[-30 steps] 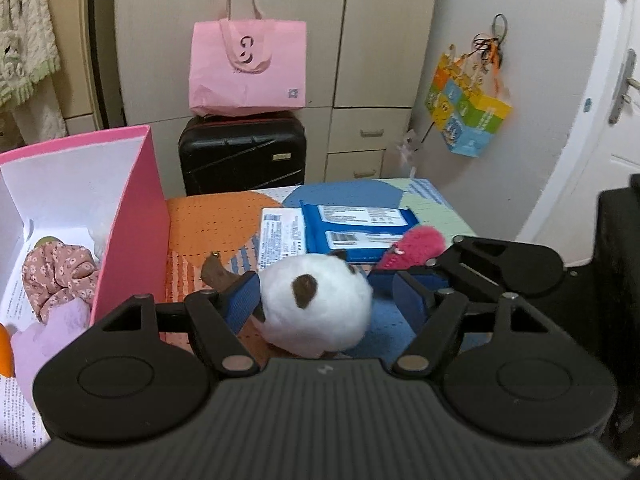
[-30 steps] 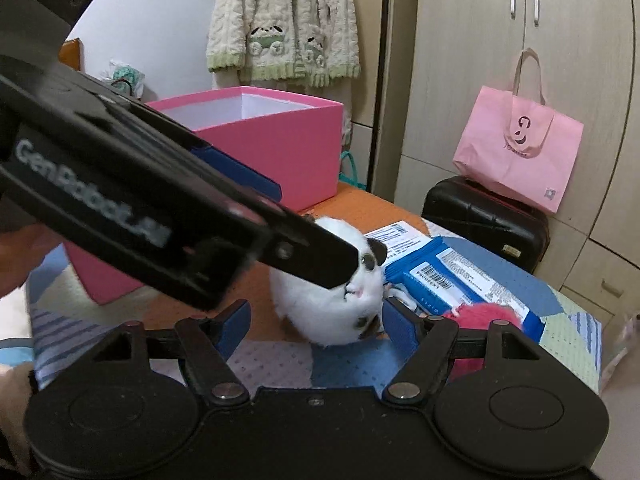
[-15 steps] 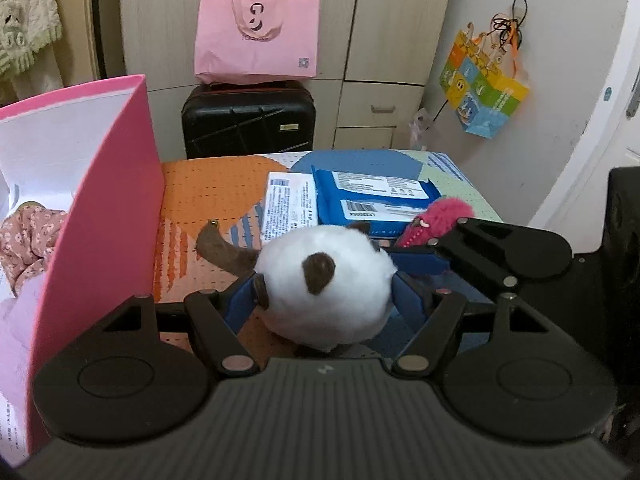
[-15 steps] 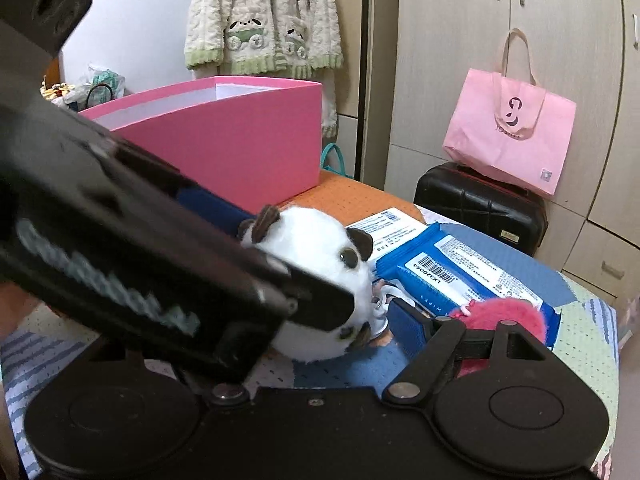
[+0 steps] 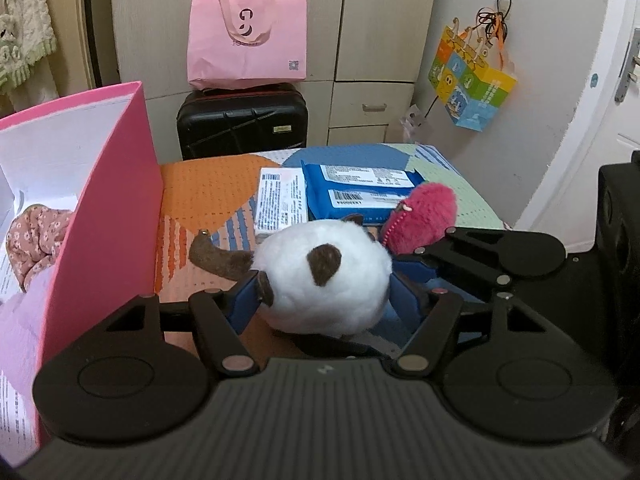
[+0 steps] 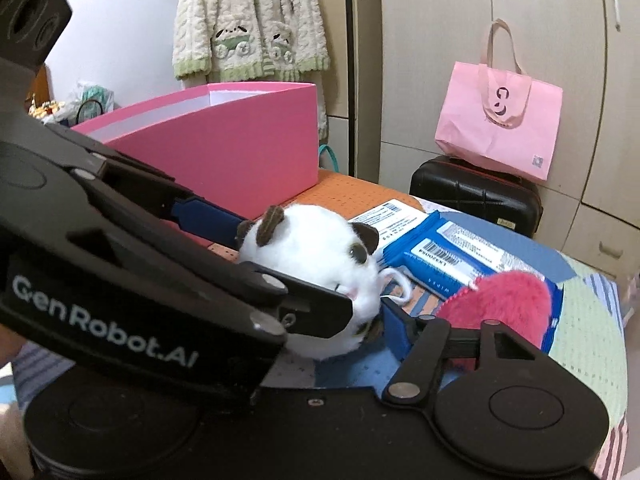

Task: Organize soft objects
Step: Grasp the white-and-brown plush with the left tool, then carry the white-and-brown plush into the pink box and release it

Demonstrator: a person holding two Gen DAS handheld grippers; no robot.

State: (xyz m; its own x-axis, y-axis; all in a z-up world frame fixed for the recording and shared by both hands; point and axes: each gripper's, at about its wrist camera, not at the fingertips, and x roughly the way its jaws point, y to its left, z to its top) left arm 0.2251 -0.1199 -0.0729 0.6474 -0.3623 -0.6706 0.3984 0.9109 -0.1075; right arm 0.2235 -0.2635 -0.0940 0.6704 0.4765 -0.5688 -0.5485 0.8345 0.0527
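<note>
A white plush animal with brown ears and tail sits between my left gripper's blue pads, which press its sides; it seems lifted slightly off the patterned table. It also shows in the right wrist view. A fuzzy pink plush lies just right of it, also in the right wrist view. The open pink box stands at left with floral fabric inside. My right gripper is open and empty beside the white plush; its left finger is hidden behind the left gripper.
Blue wipe packs and a white pack lie on the table behind the plush toys. A black suitcase with a pink bag stands beyond the table's far edge.
My left gripper has closed in on the white plush and raised it slightly toward the camera. The right gripper has moved closer to the plush.
</note>
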